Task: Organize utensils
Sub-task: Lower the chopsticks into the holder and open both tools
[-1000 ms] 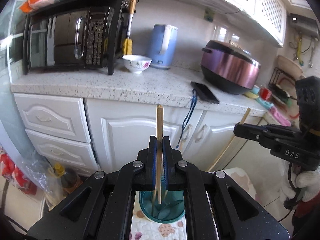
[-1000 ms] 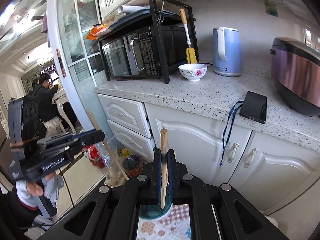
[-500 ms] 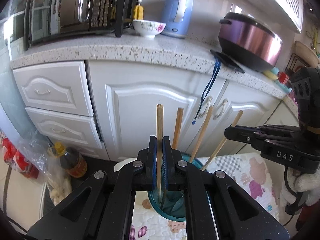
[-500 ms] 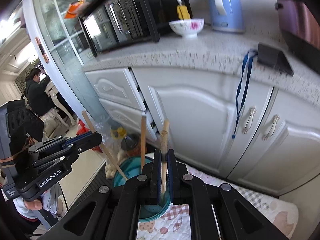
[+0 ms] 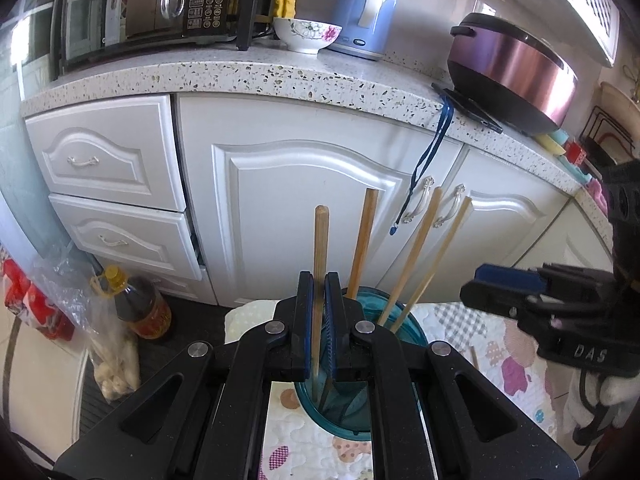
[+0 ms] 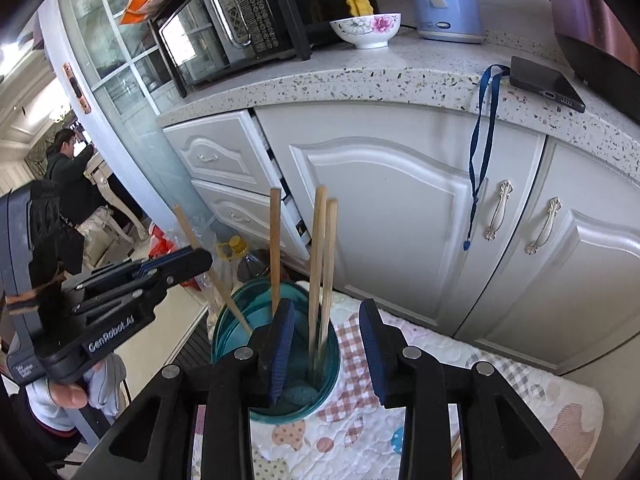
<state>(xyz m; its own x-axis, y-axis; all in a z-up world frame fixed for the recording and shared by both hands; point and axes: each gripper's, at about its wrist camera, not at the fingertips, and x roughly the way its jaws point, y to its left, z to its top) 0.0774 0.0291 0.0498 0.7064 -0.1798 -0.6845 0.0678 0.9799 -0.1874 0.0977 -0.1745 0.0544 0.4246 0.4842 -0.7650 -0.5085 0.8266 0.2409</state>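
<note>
At lower centre of both frames, a teal cup on a patterned cloth holds three chopsticks, the left hand-held gripper clamps a fourth chopstick upright over it, and the right hand-held gripper gapes wide around two.

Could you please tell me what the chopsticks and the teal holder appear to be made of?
The chopsticks look like bare wood or bamboo: matte tan, faint grain. The teal holder seems to be translucent plastic, since the sticks show through its glossy wall.
</note>
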